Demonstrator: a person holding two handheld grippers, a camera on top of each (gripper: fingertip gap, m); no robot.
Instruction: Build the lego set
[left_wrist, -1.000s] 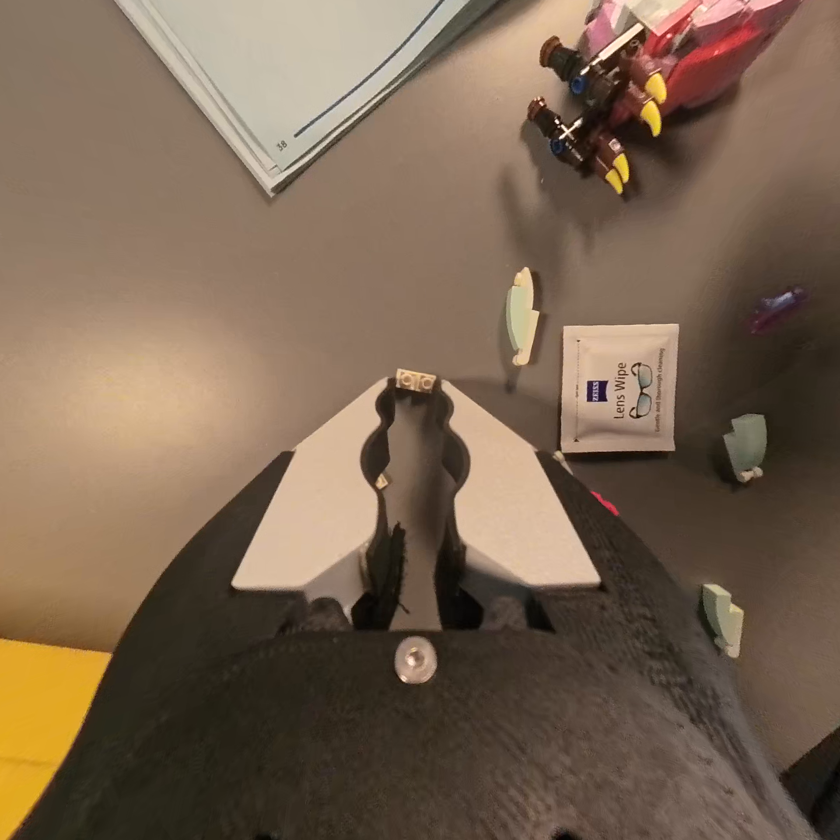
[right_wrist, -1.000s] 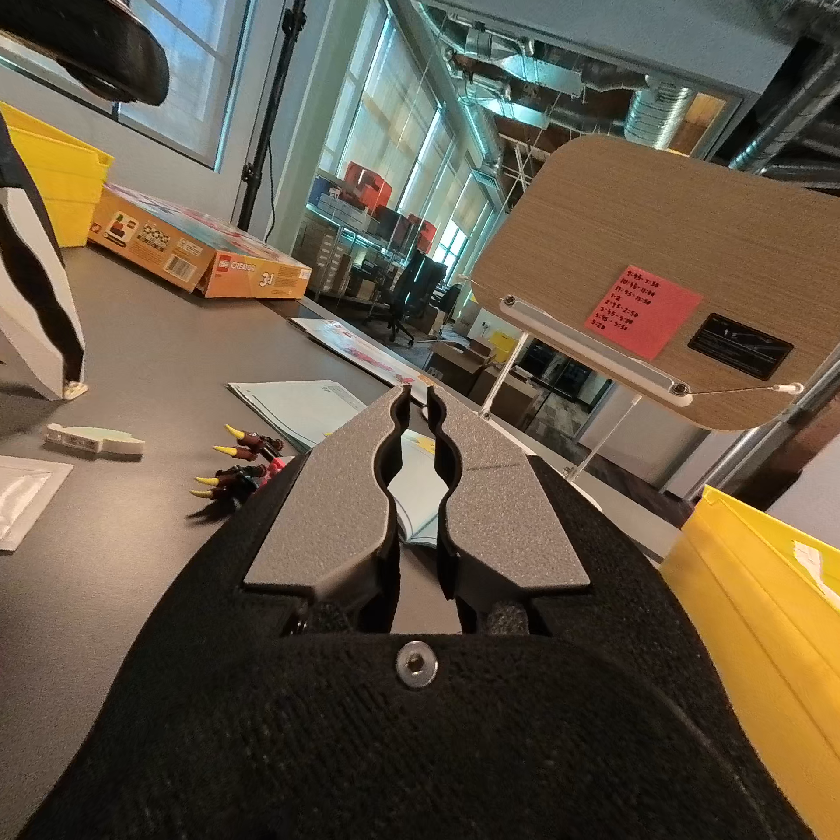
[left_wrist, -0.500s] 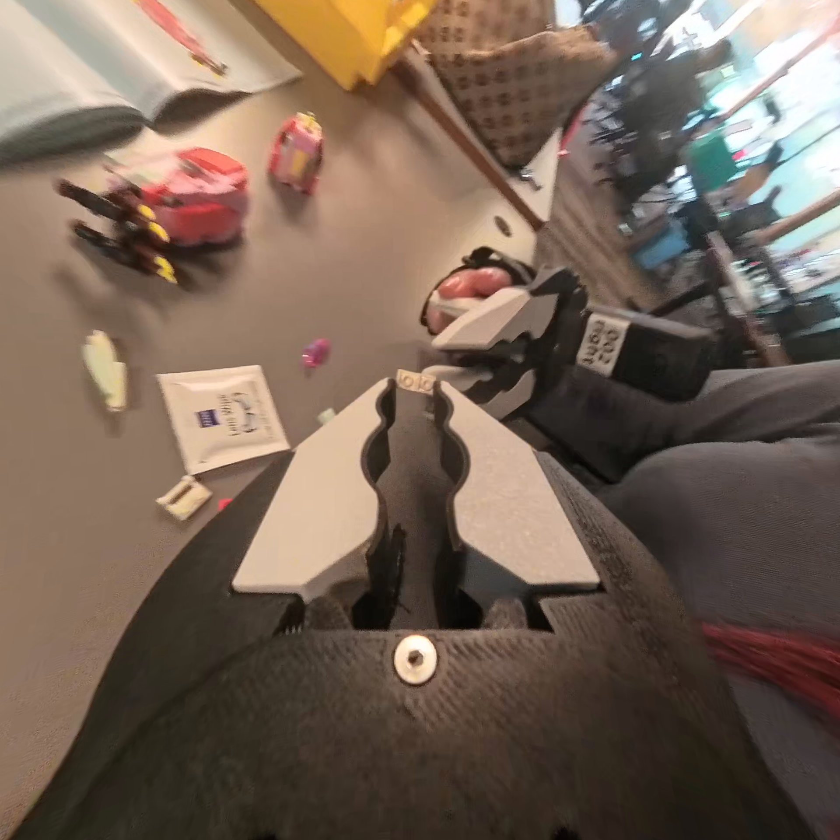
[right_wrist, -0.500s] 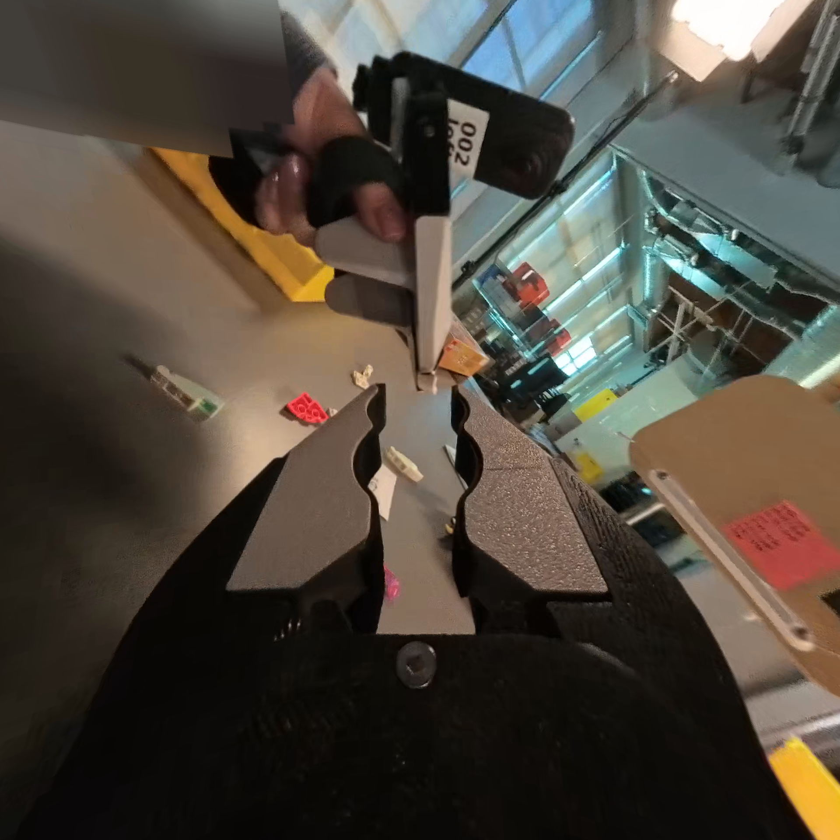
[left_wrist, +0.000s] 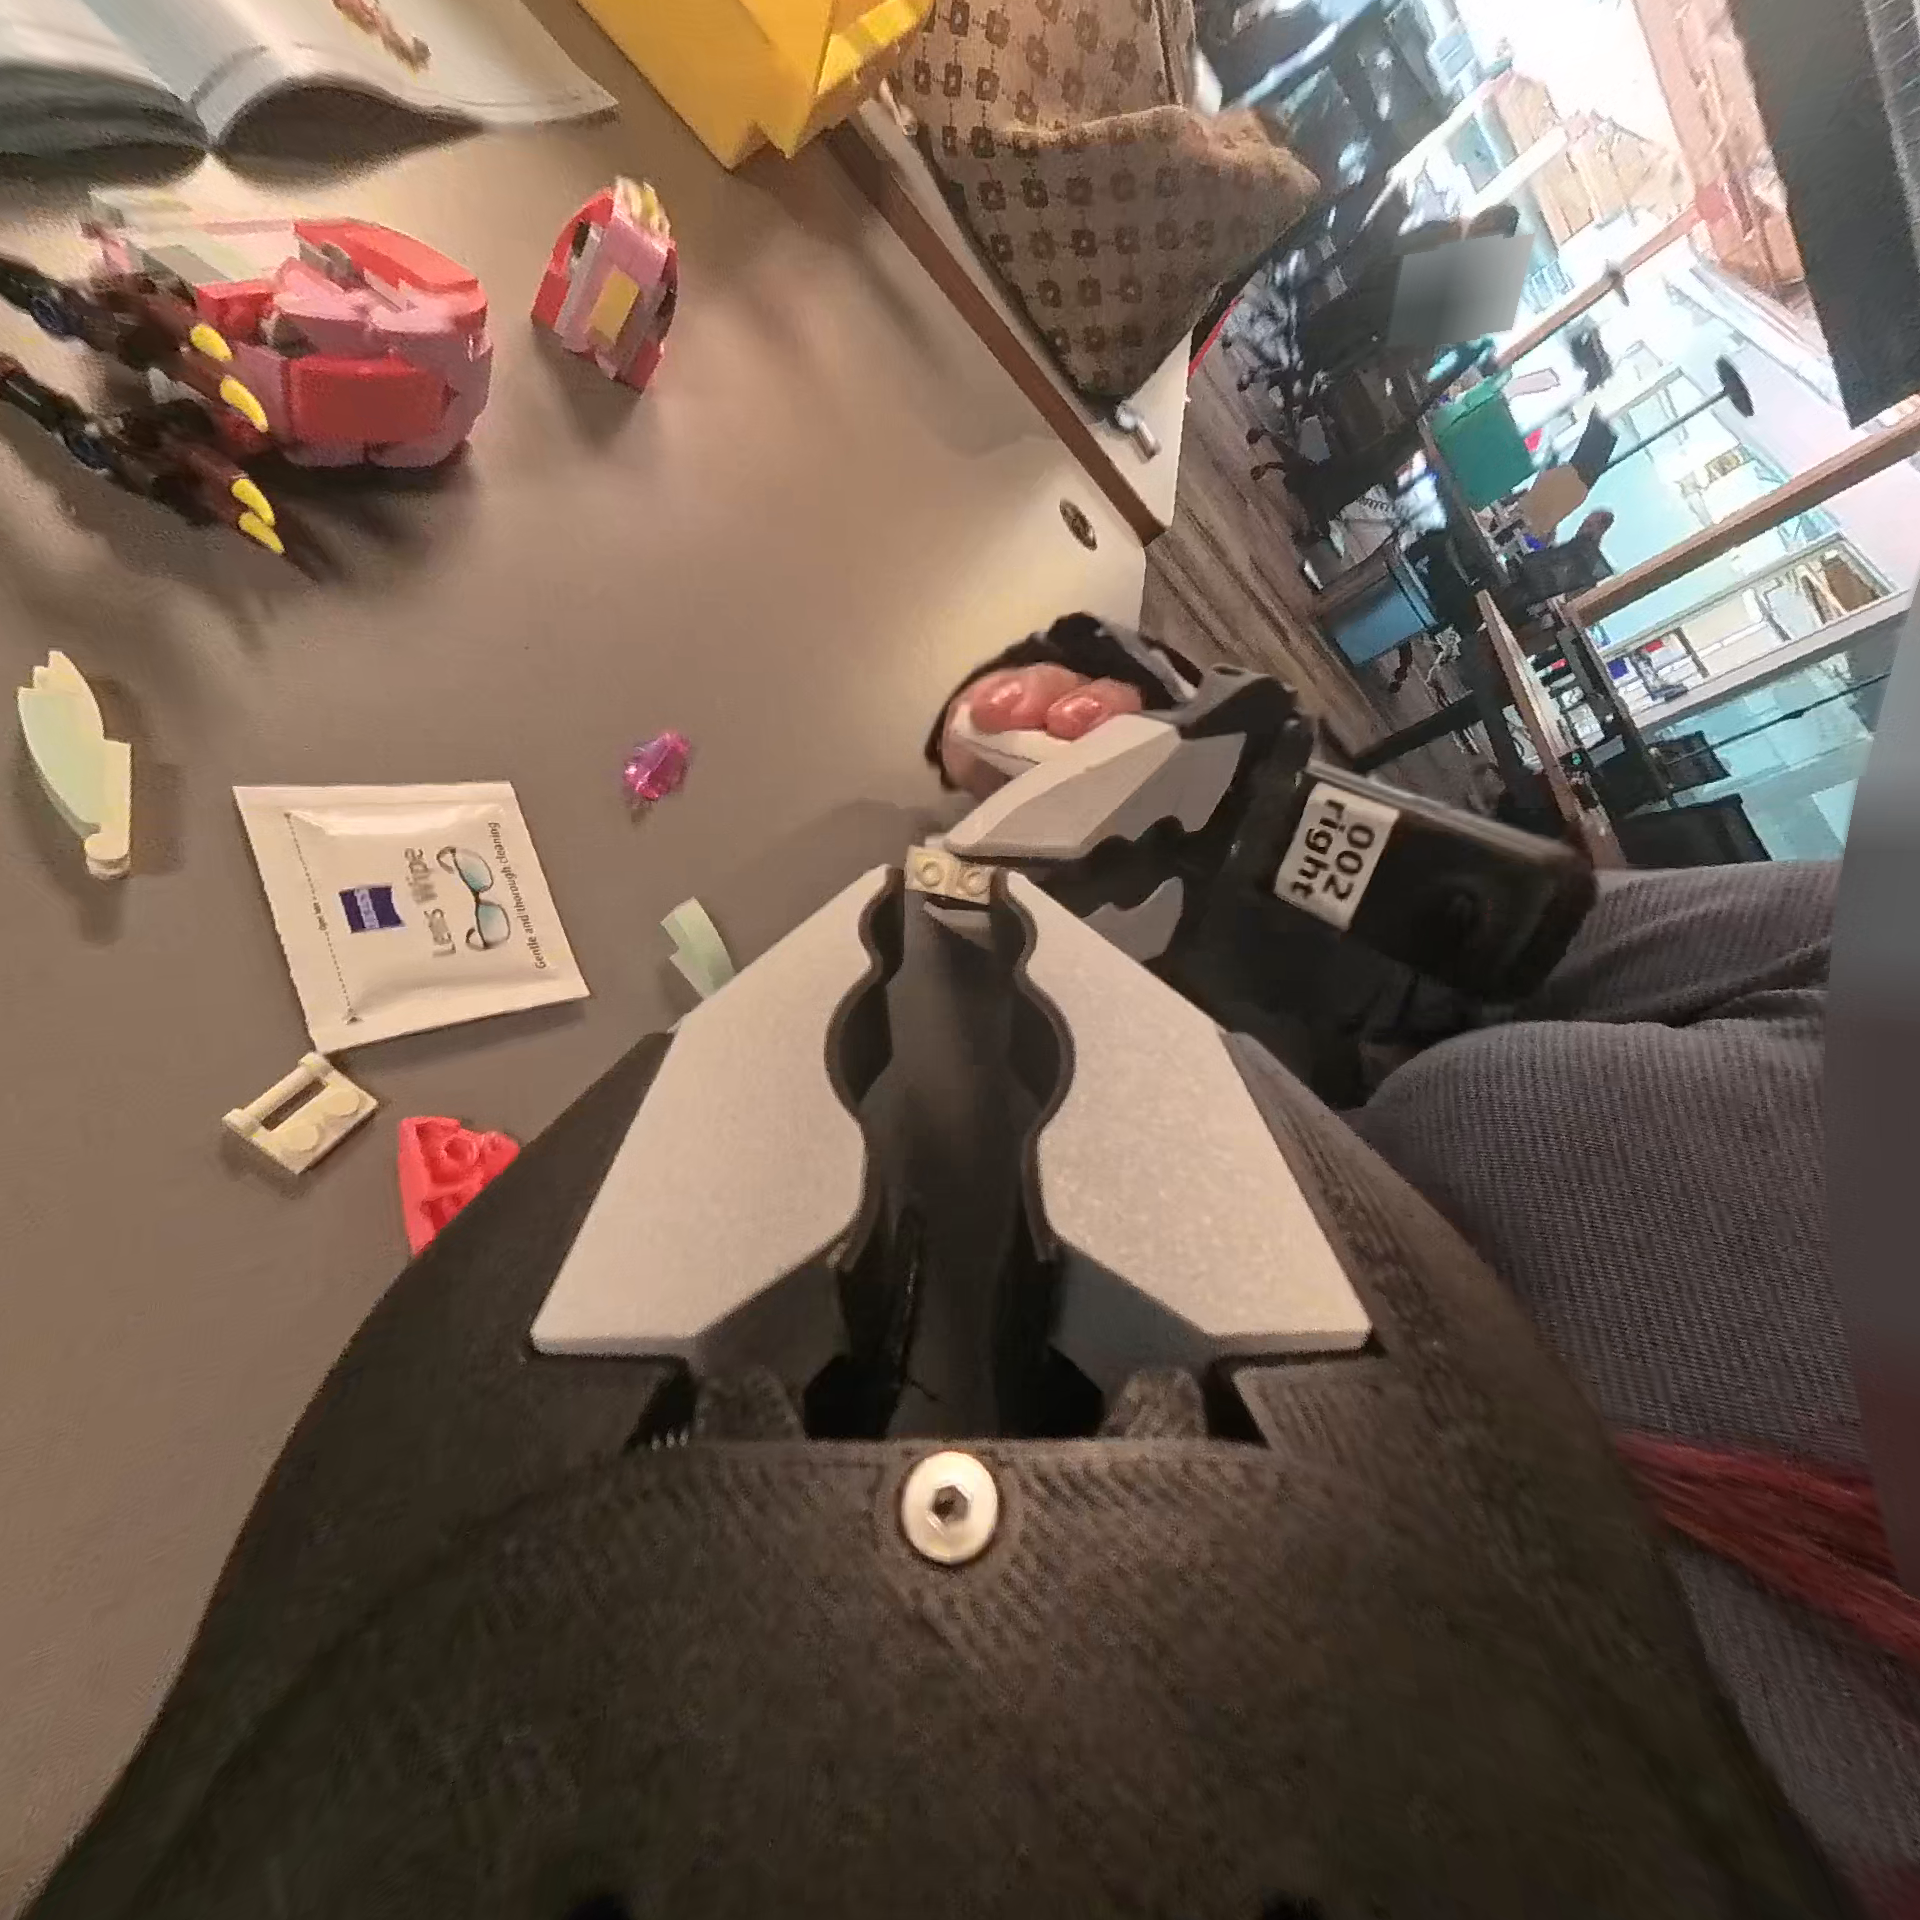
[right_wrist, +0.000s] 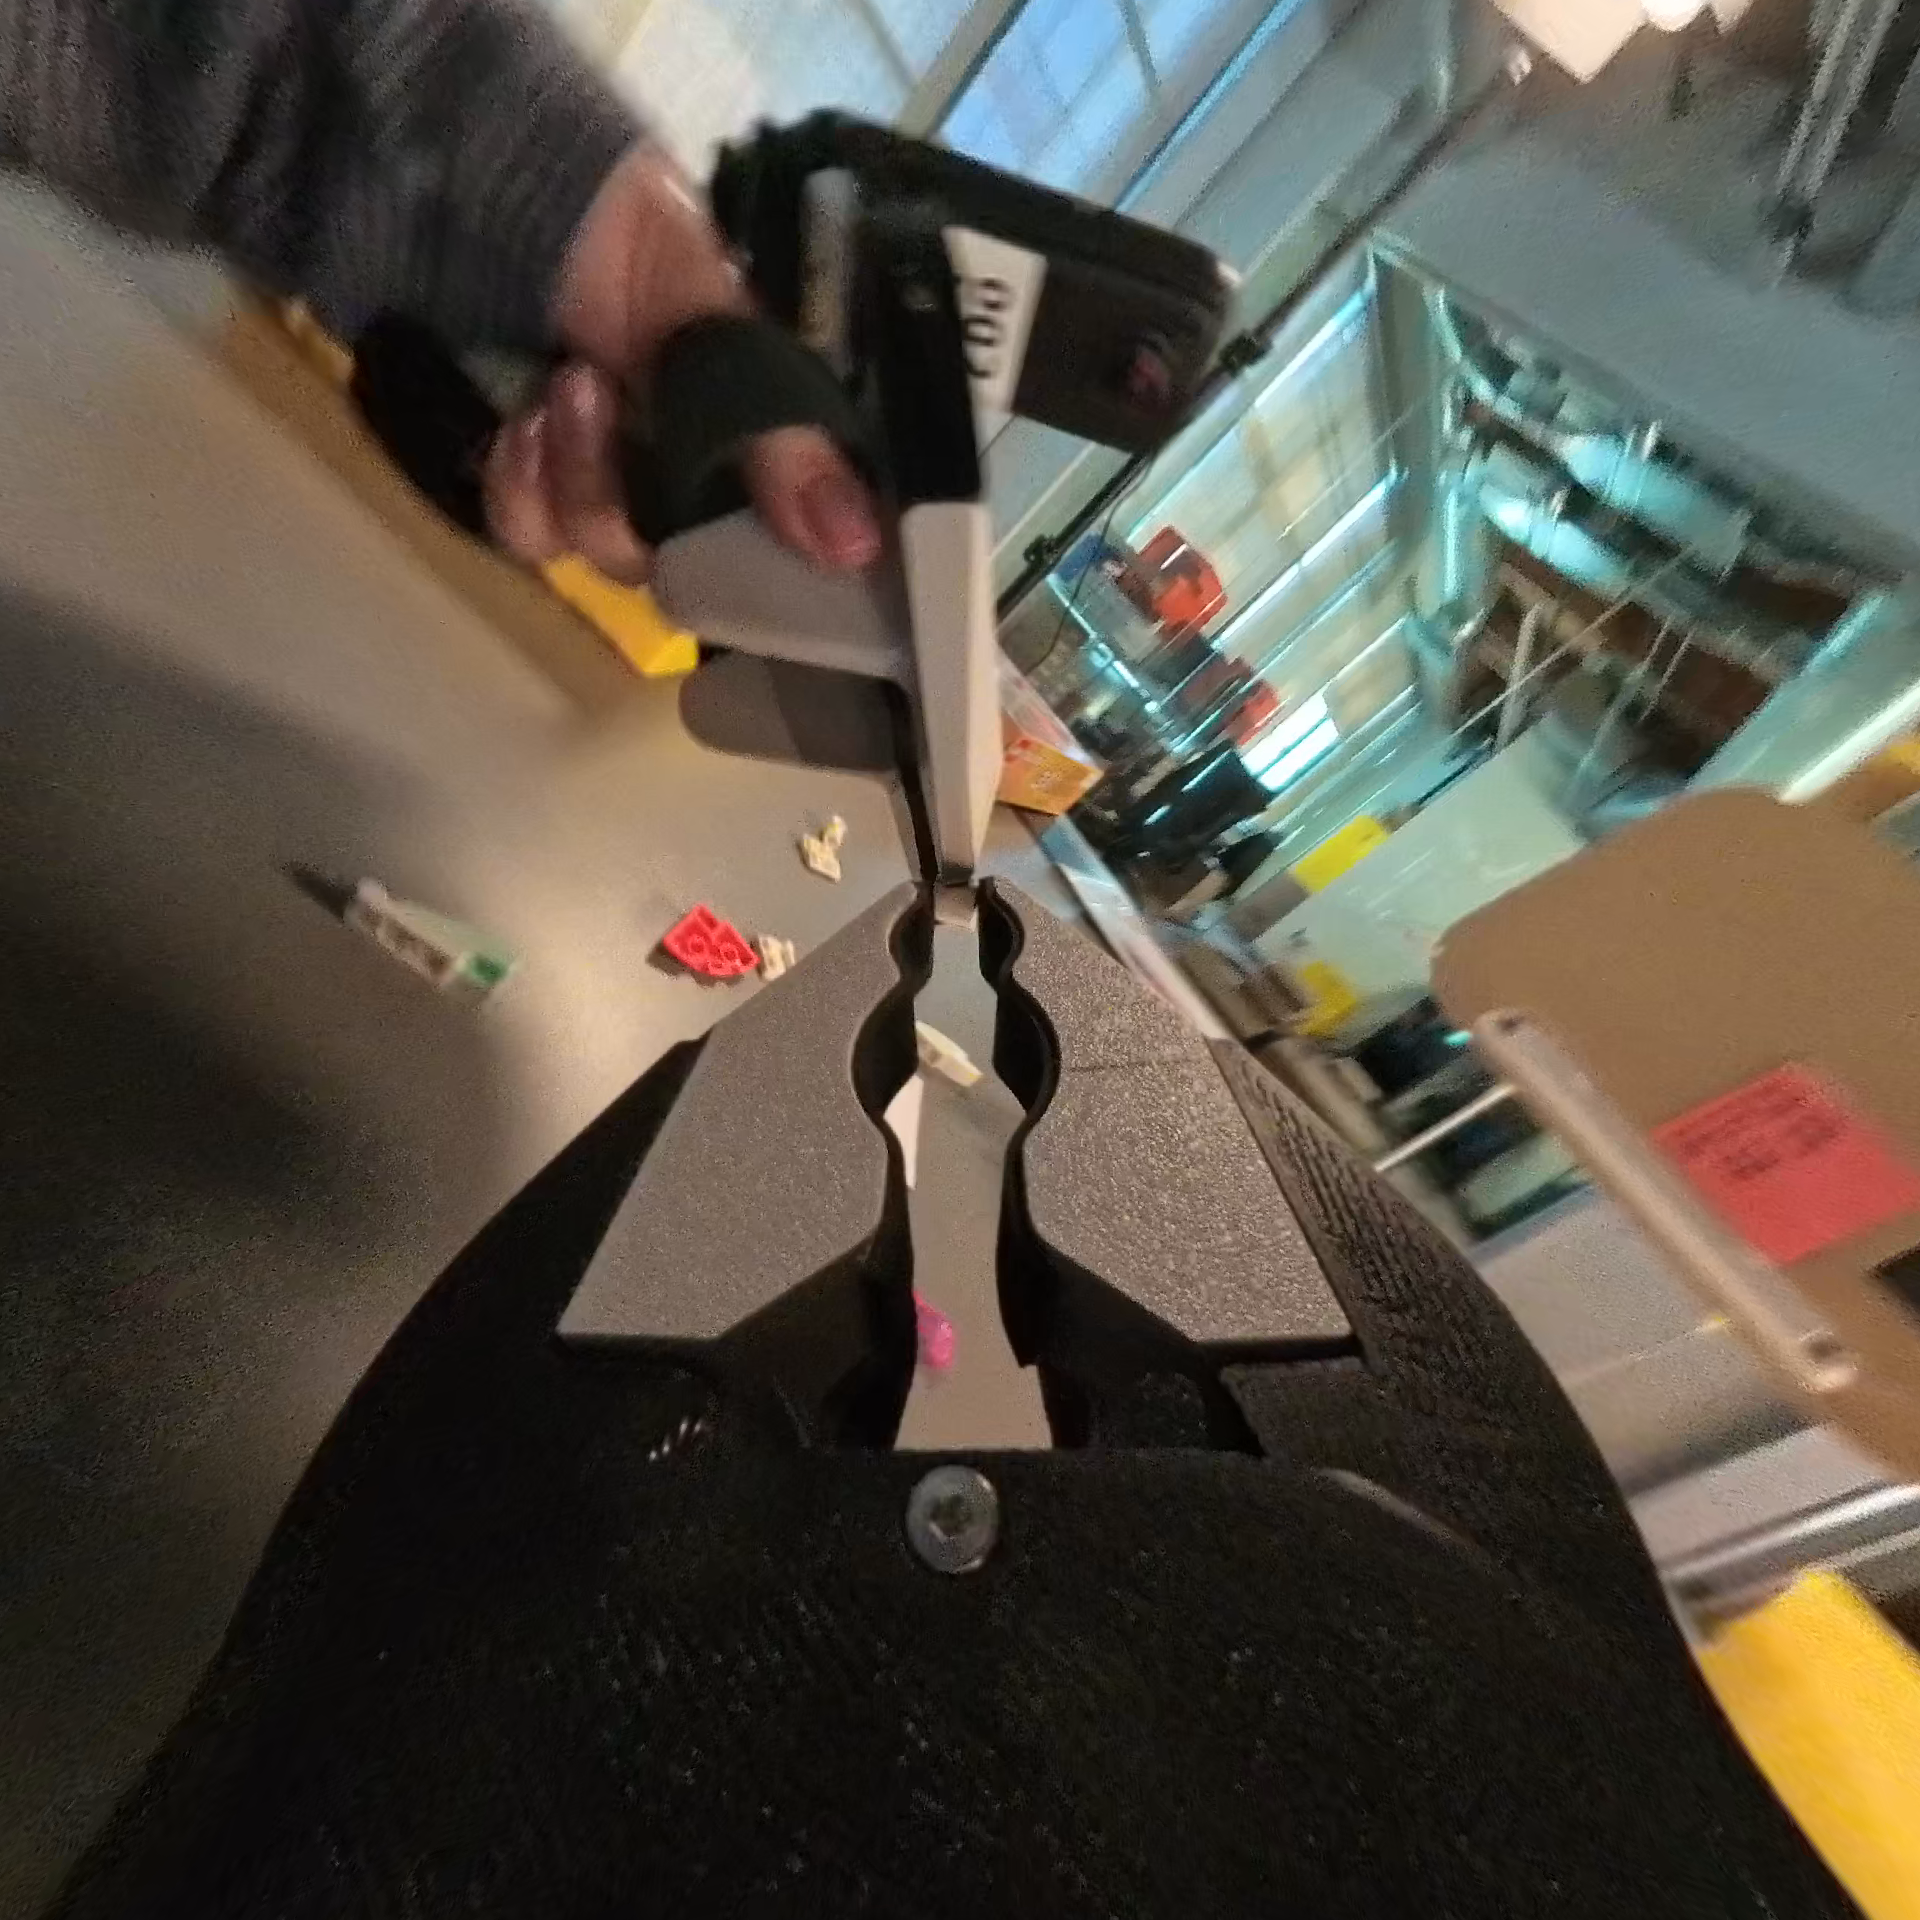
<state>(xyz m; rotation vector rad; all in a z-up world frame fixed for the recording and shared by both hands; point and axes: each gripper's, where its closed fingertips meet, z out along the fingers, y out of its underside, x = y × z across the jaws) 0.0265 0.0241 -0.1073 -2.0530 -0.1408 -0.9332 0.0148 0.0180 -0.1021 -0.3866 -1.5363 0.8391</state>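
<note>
The left gripper (left_wrist: 951, 878) is closed to a narrow gap on a small tan two-stud plate (left_wrist: 949, 881), which spans its fingertips with a pad pressed against each end. The right gripper (right_wrist: 948, 902) meets it tip to tip from the opposite side, its own fingertips drawn in on the same plate (right_wrist: 954, 904); in the left wrist view one of its fingers lies over the plate's far edge and the other under it. Both grippers are held above the grey counter (left_wrist: 727, 540), near its front edge, each in a person's hand (right_wrist: 665, 416); the person's grey-clad lap fills the right of the left wrist view. On the counter just left of the left gripper lie a pale green piece (left_wrist: 698, 940), a white lens-wipe sachet (left_wrist: 405, 909), a cream hinged plate (left_wrist: 299, 1110) and a red wedge plate (left_wrist: 447, 1174). A translucent pink gem piece (left_wrist: 657, 764) lies beyond the sachet, and a pale green feather-shaped piece (left_wrist: 78, 764) lies towards the left edge. Farther back stand a red and pink brick-built claw model with yellow talons (left_wrist: 312, 353) and a smaller red and pink assembly (left_wrist: 608, 296). Behind these are an open instruction booklet (left_wrist: 260, 62) and a yellow bin (left_wrist: 758, 62).
</note>
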